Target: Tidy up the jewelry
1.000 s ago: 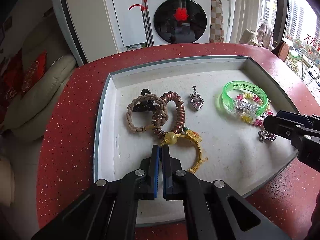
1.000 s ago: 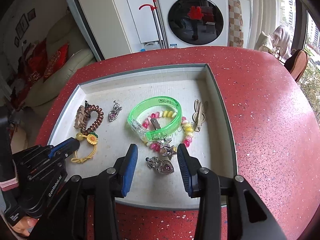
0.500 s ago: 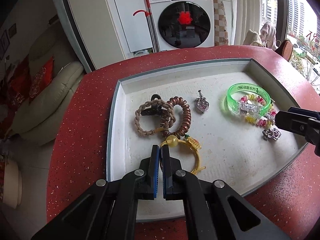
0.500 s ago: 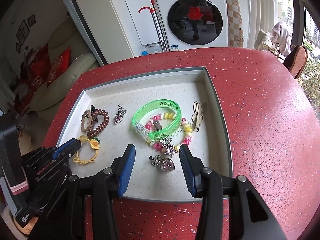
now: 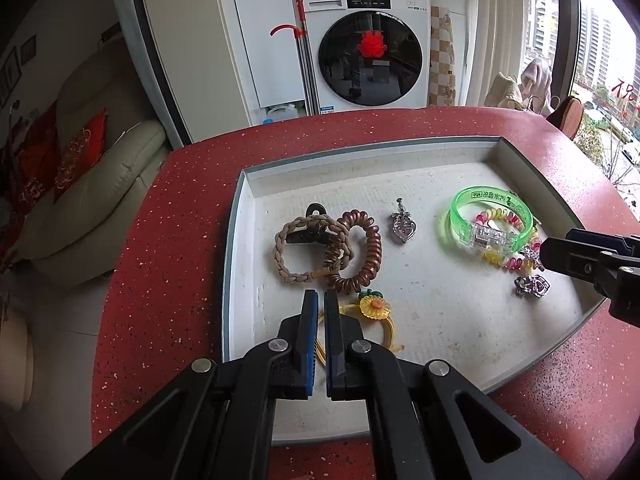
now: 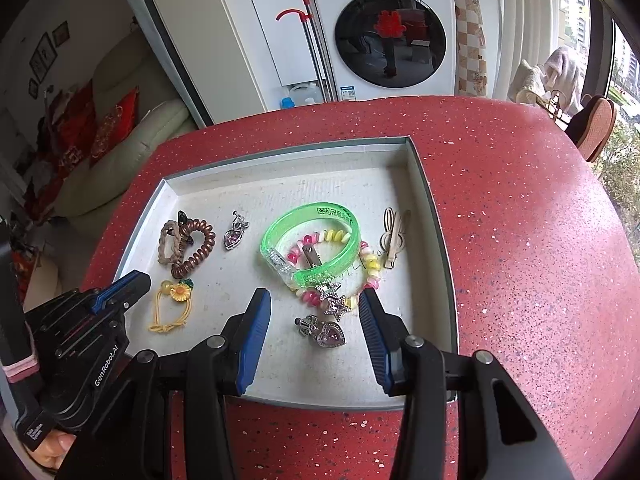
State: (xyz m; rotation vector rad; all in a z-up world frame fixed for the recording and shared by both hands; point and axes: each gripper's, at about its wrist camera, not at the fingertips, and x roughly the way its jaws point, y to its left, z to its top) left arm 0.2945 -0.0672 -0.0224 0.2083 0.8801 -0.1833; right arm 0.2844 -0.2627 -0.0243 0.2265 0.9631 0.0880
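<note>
My left gripper (image 5: pixel 321 308) is pressed together, perhaps touching the yellow flower hair tie (image 5: pixel 374 307) in the tray (image 5: pixel 256 184). My right gripper (image 6: pixel 314 312) hangs spread above the heart pendant (image 6: pixel 326 332) near the tray's front rim.

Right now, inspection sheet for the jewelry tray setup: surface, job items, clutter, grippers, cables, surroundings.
Surface: red speckled table carrying a shallow grey-rimmed tray with a white floor.
Job's things: green bangle lying over a pink-and-yellow bead bracelet; star charm; heart pendant near the front; second heart pendant; braided band and brown coil tie overlapping; yellow flower tie; wooden clip.
Clutter: nothing seen.
Grippers: left gripper jaws shut, empty, over the tray's front left; right gripper jaws open, either side of the front heart pendant.
Cables: nothing seen.
Surroundings: washing machine, cream sofa, window.
</note>
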